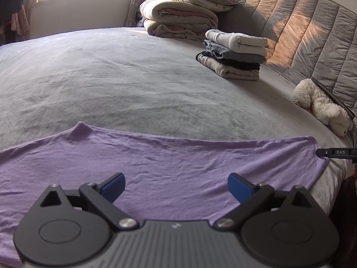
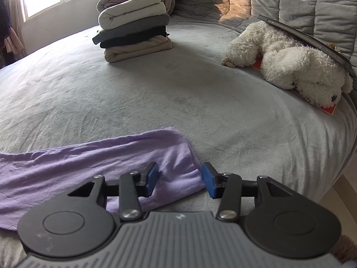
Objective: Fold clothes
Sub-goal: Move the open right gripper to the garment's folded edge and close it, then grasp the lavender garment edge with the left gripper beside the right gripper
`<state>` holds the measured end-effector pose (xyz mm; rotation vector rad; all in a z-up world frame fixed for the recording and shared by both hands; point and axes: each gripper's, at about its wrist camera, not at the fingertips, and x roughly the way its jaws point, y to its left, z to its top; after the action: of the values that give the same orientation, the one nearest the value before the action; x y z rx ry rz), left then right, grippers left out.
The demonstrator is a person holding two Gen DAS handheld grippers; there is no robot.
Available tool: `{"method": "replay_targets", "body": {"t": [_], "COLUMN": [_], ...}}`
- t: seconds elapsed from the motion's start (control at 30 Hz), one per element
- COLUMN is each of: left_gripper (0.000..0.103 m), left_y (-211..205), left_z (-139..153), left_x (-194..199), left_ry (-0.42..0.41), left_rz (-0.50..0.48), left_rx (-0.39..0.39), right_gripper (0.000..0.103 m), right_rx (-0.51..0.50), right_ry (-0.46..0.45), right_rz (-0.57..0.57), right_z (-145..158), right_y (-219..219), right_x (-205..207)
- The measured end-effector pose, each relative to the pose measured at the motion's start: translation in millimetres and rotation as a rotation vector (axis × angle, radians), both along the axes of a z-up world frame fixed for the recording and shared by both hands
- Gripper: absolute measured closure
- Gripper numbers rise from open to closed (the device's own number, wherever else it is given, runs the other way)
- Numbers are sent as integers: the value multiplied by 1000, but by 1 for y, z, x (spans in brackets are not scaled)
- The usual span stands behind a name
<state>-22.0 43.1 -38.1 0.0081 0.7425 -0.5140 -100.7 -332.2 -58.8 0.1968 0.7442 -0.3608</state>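
Thin, limp lilac jersey garment (image 1: 156,163) lies flat at grey bed's (image 1: 111,78) near edge, best pinched at corners; left gripper (image 1: 176,188) & right gripper (image 2: 180,179) both gape, empty.

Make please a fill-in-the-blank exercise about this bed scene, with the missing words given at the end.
1. The garment spread on the bed under both grippers is ____ in colour.
2. The left gripper and the right gripper both have their jaws ____.
3. The top item of the stack of folded clothes is ____ in colour.
4. The plush toy near the headboard is shaped like a ____.

Missing words: purple; open; white; dog
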Motion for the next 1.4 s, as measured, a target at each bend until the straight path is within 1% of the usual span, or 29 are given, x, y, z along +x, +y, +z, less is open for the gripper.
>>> {"method": "replay_targets", "body": {"t": [0.1,0.17,0.23,0.27,0.33,0.37,0.43,0.5,0.6,0.77,0.9,1.23,1.3,1.4], "left_gripper": [6,8,13,16,26,29,43,47,47,39,31,31,31,31], "left_y": [0,0,1,1,2,2,3,4,6,6,4,3,6,11], "left_z": [-1,-2,-2,-2,-2,-2,-3,-3,-5,-10,-17,-34,-35,-37], "left_x": [1,2,3,3,4,5,7,9,12,17,21,28,30,33], "left_ry": [9,17,28,36,53,61,91,127,180,273,354,489,496,500], "left_rz": [-1,-3,-8,-12,-22,-27,-41,-57,-89,-112,-110,-102,-91,-58], "left_rx": [-6,-10,-21,-31,-53,-64,-104,-155,-258,-405,-486,-651,-670,-675], "right_gripper": [55,68,92,96,96,96,96,96,96,96,96,96,96,96], "right_rx": [-7,-16,-8,-5,4,17,36,36,34,44,53,89,99,113], "right_ry": [1,4,5,5,-6,-17,-39,-59,-84,-100,-107,-64,-55,-42], "right_rz": [2,24,49,56,58,63,72,95,140,245,330,556,592,642], "right_z": [-3,-5,-3,-2,3,6,13,21,32,45,53,47,44,39], "right_y": [2,5,8,10,11,12,14,21,32,61,85,160,174,193], "right_x": [0,2,4,5,5,5,4,4,6,17,26,41,42,43]}}
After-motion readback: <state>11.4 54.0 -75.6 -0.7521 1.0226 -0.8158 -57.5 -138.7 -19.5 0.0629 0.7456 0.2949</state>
